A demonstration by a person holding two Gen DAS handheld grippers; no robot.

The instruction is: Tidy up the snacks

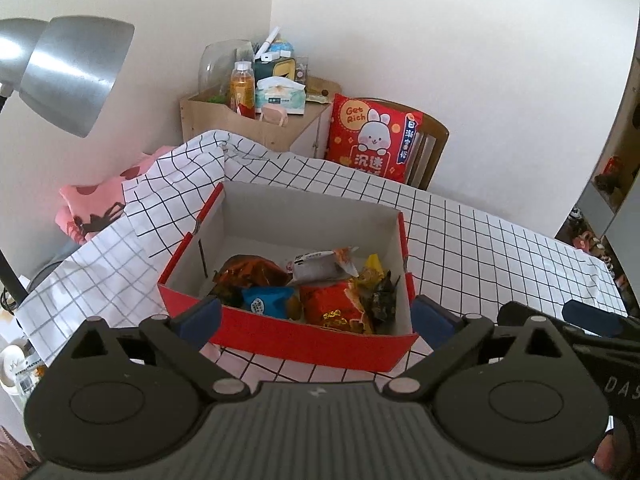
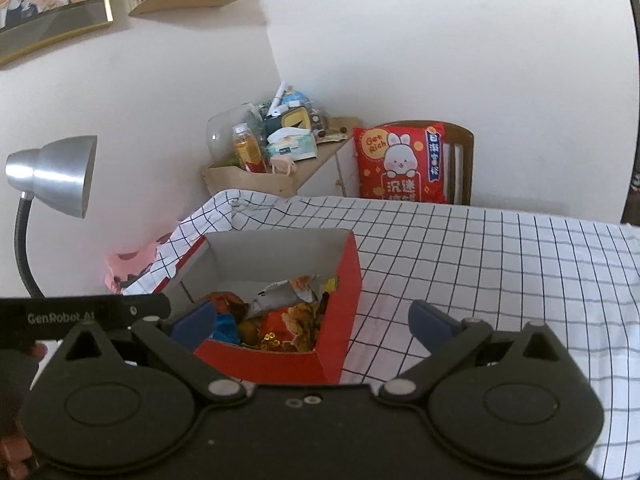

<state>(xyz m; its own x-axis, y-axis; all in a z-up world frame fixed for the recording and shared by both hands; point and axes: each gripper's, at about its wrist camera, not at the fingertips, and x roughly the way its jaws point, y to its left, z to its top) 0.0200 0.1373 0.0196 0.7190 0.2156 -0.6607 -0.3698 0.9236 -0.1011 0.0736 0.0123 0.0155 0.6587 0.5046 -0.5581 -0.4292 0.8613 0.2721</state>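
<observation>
A red cardboard box (image 1: 304,338) with white inner walls stands on the checked tablecloth (image 1: 500,248). Several snack packets lie inside: an orange one (image 1: 256,270), a blue one (image 1: 266,300), a red one (image 1: 336,306), a grey-white one (image 1: 320,266) and a yellow one (image 1: 374,270). My left gripper (image 1: 316,312) is open and empty, its blue pads level with the box's near wall. In the right wrist view the box (image 2: 340,300) sits left of centre. My right gripper (image 2: 312,320) is open and empty, just before the box's near right corner.
A silver desk lamp (image 2: 56,176) stands at the left. Behind the table are a wooden side cabinet (image 1: 248,124) loaded with a bottle, tissues and clutter, and a chair with a red rabbit cushion (image 1: 372,136). Pink fabric (image 1: 92,208) lies past the table's left edge.
</observation>
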